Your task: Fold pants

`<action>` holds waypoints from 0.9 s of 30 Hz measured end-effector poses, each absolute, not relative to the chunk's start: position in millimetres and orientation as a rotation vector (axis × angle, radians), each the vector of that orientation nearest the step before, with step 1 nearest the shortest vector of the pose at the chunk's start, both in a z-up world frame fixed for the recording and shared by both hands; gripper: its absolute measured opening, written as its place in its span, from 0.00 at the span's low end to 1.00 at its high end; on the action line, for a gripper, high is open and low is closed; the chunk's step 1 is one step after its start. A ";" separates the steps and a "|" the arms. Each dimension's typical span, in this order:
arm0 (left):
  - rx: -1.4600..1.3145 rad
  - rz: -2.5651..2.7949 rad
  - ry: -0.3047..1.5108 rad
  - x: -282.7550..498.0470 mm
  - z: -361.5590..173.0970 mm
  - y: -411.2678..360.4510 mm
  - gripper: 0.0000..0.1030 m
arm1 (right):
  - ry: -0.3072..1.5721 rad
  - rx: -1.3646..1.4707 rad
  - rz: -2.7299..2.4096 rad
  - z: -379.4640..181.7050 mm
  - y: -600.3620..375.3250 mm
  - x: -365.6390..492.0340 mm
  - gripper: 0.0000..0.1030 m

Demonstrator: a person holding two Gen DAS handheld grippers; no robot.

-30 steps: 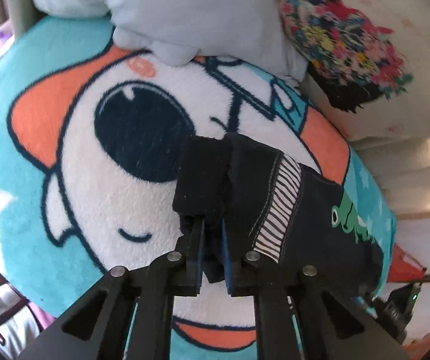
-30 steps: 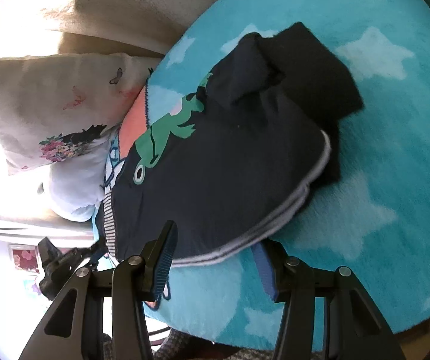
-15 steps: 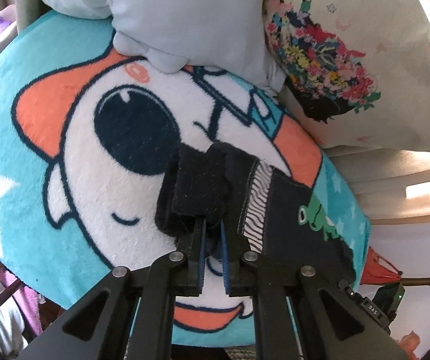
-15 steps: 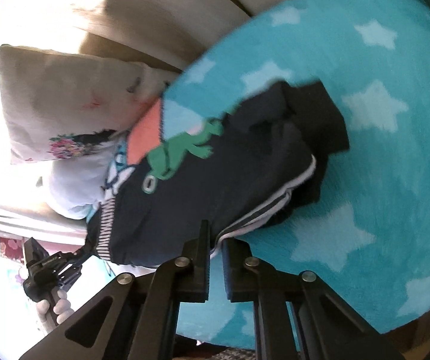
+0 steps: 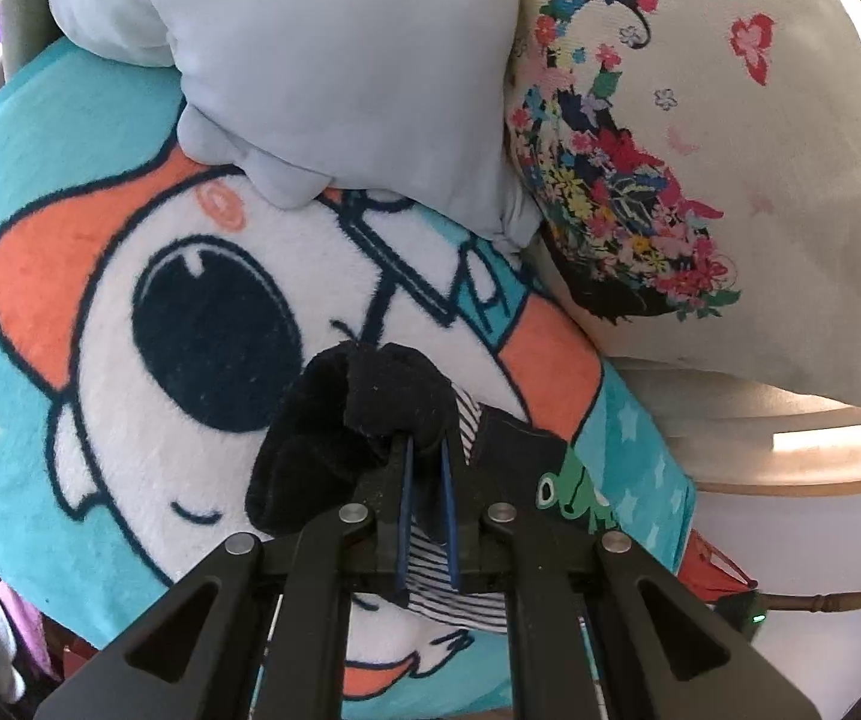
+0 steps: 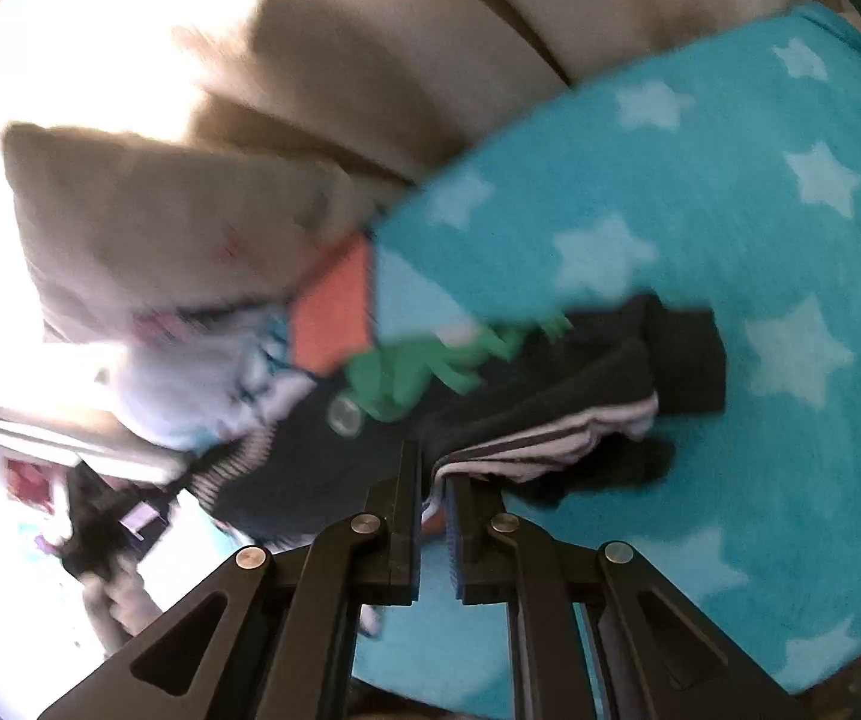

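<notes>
The small dark navy pants [image 5: 334, 420] with a green frog print [image 5: 574, 495] and a striped waistband lie on the teal cartoon blanket [image 5: 130, 276]. My left gripper [image 5: 425, 450] is shut on a bunched dark fold of the pants and holds it raised. In the blurred right wrist view my right gripper [image 6: 433, 480] is shut on the striped edge of the pants [image 6: 550, 408], lifting it off the star-patterned blanket [image 6: 730, 210]. The frog print [image 6: 424, 372] also shows there.
A pale blue cushion [image 5: 322, 60] and a white floral pillow [image 5: 700, 180] lie at the blanket's far edge. A beige sofa back [image 6: 400, 30] rises behind. The floral pillow also shows, blurred, in the right wrist view [image 6: 160, 228].
My right gripper has closed on the striped edge and lifted it. Both grippers have pulled back and up with the pants, which bunch up narrower on the blanket.
</notes>
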State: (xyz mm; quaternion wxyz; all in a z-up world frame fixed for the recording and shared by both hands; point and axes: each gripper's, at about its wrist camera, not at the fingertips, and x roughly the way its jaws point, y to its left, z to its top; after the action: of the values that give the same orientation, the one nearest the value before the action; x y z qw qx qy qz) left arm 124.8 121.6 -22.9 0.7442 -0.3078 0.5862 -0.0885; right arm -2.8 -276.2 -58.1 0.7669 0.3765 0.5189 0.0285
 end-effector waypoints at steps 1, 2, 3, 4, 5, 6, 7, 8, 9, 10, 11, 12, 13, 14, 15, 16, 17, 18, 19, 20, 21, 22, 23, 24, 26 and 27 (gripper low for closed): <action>-0.672 -0.197 1.284 123.8 -22.8 121.0 0.08 | 1.184 0.803 0.043 -67.5 -274.1 -9.6 0.09; -0.671 -0.201 1.286 122.2 -23.2 120.4 0.08 | 1.226 0.805 0.036 -75.3 -273.1 -15.2 0.12; -0.669 -0.200 1.288 120.4 -23.7 120.5 0.08 | 1.235 0.834 0.048 -79.9 -272.6 -24.4 0.17; -0.665 -0.198 1.289 119.1 -24.3 120.8 0.08 | 1.213 0.858 0.071 -78.7 -272.0 -29.3 0.17; -0.665 -0.199 1.289 117.9 -24.7 121.1 0.08 | 1.177 0.884 0.107 -75.2 -270.6 -34.3 0.21; -0.670 -0.200 1.290 116.7 -25.4 121.9 0.08 | 1.117 0.936 0.169 -70.2 -267.6 -38.8 0.40; -0.675 -0.200 1.290 116.2 -25.9 122.2 0.08 | 1.082 0.981 0.215 -70.1 -264.1 -40.6 0.55; -0.682 -0.201 1.290 115.5 -26.0 123.0 0.08 | 1.063 1.030 0.263 -72.1 -259.0 -39.4 0.78; -0.686 -0.201 1.290 115.6 -26.2 123.2 0.08 | 1.061 1.078 0.314 -77.0 -251.0 -34.7 0.80; -0.687 -0.200 1.288 115.7 -25.8 123.1 0.08 | 1.074 1.122 0.362 -84.2 -241.5 -28.6 0.80; -0.686 -0.201 1.286 115.7 -24.9 122.9 0.08 | 1.082 1.161 0.393 -91.5 -233.9 -23.6 0.80; -0.684 -0.200 1.283 115.9 -24.0 122.7 0.08 | 1.089 1.206 0.422 -100.4 -226.8 -18.3 0.80; -0.684 -0.200 1.281 115.8 -22.8 122.8 0.08 | 1.098 1.250 0.442 -111.0 -220.7 -13.1 0.80; -0.684 -0.202 1.279 115.7 -21.2 122.5 0.08 | 1.107 1.276 0.444 -118.6 -216.0 -9.3 0.80; -0.683 -0.204 1.275 115.9 -20.1 122.7 0.08 | 1.117 1.299 0.441 -127.3 -210.5 -3.8 0.80; -0.683 -0.204 1.272 116.3 -19.3 122.5 0.08 | 1.122 1.310 0.442 -132.0 -207.7 -2.6 0.80; -0.683 -0.206 1.269 116.4 -18.2 122.4 0.08 | 1.128 1.321 0.435 -137.7 -204.3 0.9 0.80; -0.685 -0.208 1.266 116.2 -17.4 122.8 0.08 | 1.132 1.333 0.424 -141.3 -203.6 2.6 0.80; -0.686 -0.209 1.265 116.1 -17.0 122.6 0.08 | 1.129 1.342 0.410 -143.8 -204.3 3.9 0.79; -0.684 -0.209 1.263 116.0 -16.5 122.5 0.08 | 1.124 1.340 0.388 -143.9 -207.0 4.3 0.77; -0.682 -0.209 1.261 115.4 -15.9 123.2 0.08 | 1.117 1.327 0.350 -142.4 -211.5 3.4 0.69; -0.681 -0.207 1.260 115.7 -15.8 123.1 0.08 | 1.106 1.304 0.300 -140.0 -218.0 3.1 0.63; -0.681 -0.206 1.260 116.0 -16.0 123.5 0.08 | 1.096 1.277 0.256 -136.0 -224.3 2.1 0.45; -0.681 -0.204 1.260 117.0 -16.6 123.8 0.08 | 1.089 1.219 0.200 -128.9 -231.8 1.4 0.25; -0.677 -0.202 1.260 120.3 -17.7 122.6 0.08 | 1.073 1.112 0.138 -112.6 -241.1 2.6 0.15; -0.672 -0.201 1.260 122.6 -18.2 121.7 0.08 | 1.062 1.049 0.111 -102.5 -244.8 5.2 0.13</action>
State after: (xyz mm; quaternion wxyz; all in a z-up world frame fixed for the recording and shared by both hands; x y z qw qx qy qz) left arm 122.6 121.7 -18.2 0.7511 -0.3077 0.5769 -0.0920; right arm 5.2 -244.8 -102.5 0.7329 0.4767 0.4828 0.0504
